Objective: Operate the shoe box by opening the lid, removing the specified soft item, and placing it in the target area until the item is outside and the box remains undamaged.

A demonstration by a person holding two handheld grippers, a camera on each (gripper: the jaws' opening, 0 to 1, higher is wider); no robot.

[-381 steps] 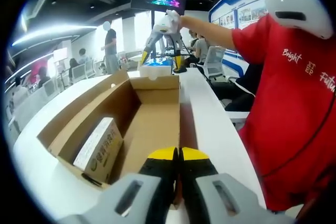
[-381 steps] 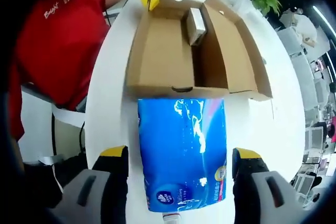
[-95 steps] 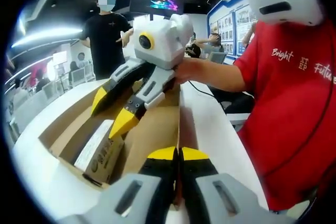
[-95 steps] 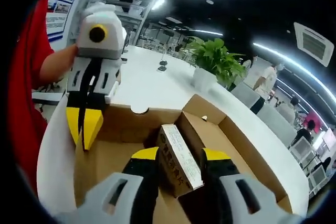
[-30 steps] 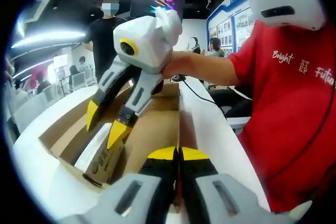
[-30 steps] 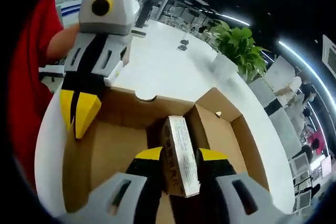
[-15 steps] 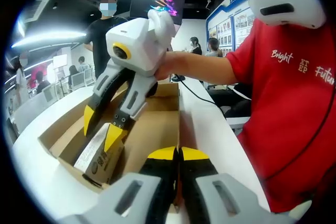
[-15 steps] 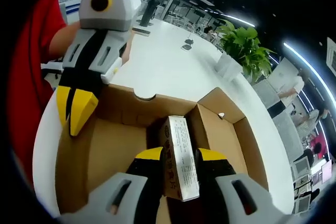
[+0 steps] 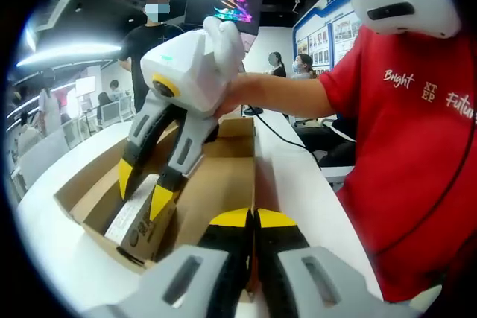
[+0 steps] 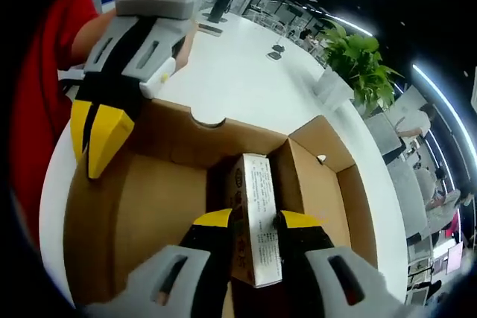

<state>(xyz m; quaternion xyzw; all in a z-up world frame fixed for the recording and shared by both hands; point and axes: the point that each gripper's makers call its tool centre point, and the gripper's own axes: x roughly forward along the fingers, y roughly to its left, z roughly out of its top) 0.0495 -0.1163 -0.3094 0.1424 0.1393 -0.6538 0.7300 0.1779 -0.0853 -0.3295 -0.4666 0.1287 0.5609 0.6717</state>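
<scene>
The shoe box [image 10: 149, 206] lies open on the white worktop [image 10: 231, 87], lid folded back, so you have done the opening step. Inside it stands a small carton [image 10: 256, 217], on edge against the inner wall. Your right tongs [image 10: 250, 223] bracket that carton, one yellow tip on each face; they look closed on it, though whether they press firmly is hard to judge. In the left gripper view the same tongs reach down from 11 o'clock onto the carton [image 9: 138, 221] at 8 o'clock. Your left tongs [image 9: 255, 221] are clenched, tips together and holding nothing, resting at the box's near edge [image 9: 223, 184]. What is left, as I judge it: lift the carton clear of the walls and set it down outside, without dragging on the cardboard.
</scene>
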